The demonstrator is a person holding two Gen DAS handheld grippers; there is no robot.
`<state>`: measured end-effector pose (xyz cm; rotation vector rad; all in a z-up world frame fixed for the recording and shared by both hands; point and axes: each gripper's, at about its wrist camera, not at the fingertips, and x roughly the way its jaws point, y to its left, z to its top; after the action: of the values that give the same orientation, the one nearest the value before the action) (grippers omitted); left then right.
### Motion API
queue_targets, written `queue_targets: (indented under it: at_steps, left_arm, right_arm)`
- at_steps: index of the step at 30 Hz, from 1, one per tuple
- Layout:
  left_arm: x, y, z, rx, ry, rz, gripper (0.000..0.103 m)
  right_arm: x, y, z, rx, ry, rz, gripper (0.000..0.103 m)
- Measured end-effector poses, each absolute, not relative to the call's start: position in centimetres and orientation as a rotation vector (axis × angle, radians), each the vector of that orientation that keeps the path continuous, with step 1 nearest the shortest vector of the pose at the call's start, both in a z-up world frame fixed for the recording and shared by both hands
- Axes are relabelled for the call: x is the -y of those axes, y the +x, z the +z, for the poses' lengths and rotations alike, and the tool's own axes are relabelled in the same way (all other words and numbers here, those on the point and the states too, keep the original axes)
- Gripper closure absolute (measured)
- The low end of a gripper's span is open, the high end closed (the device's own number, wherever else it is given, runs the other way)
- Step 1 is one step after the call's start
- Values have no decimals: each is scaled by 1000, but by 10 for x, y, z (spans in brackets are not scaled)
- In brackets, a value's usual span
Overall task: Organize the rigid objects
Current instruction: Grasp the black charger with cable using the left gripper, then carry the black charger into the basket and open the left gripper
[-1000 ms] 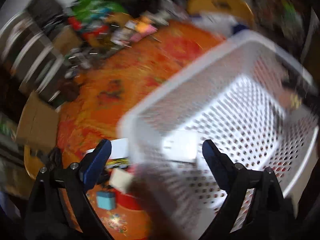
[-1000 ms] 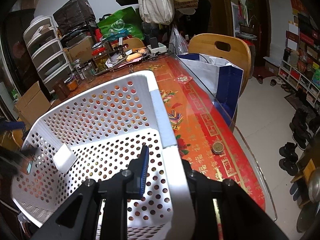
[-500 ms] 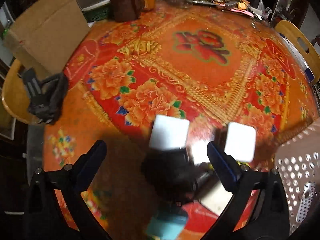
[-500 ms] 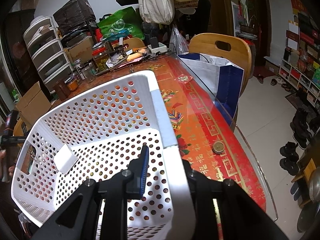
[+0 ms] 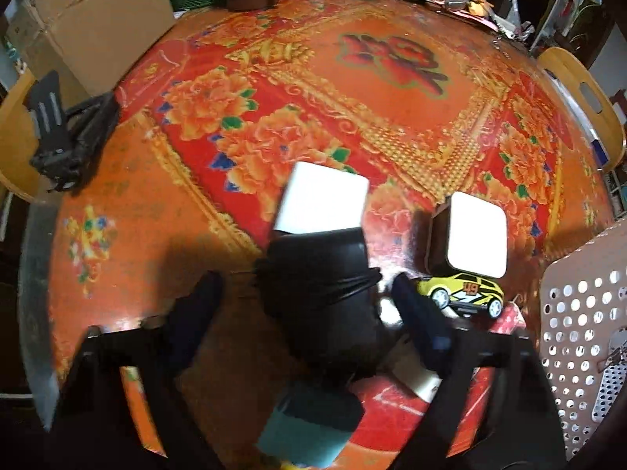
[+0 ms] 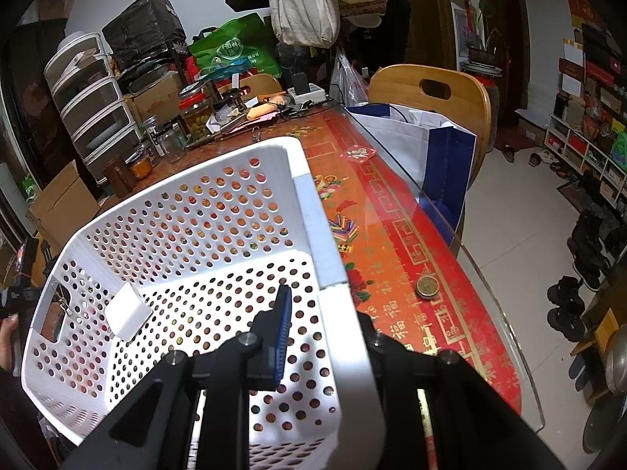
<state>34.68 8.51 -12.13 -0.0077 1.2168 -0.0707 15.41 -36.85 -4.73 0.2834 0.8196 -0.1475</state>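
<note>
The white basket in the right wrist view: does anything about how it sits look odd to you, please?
Yes. The white basket is tipped up rather than flat, with the right gripper clamped on its rim; a small white box rests against its lower wall.

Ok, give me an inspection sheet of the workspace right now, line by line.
Surface: red floral tablecloth, apparently under glass.
Job's things: white basket holds one white block; black object, two white boxes, yellow toy car on the table.
Clutter: jars, cardboard box, coin.
Grippers: left gripper closing around the black object, pads apart from it; right gripper clamped on the basket wall.
Cables: nothing seen.
Surroundings: wooden chair, bags, shelves, shoes.
</note>
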Motion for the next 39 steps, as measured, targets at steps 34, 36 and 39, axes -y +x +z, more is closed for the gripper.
queue_targets:
  at_steps: [34, 36, 39]
  left_arm:
    - [135, 226, 78, -786, 322, -185, 40]
    - [156, 221, 74, -794, 352, -203, 40]
    - [176, 216, 65, -808, 382, -223, 40]
  right_arm:
    - [369, 155, -47, -818, 279, -130, 84]
    - [369, 155, -47, -818, 278, -129, 84]
    - [369, 156, -47, -819, 275, -125, 84]
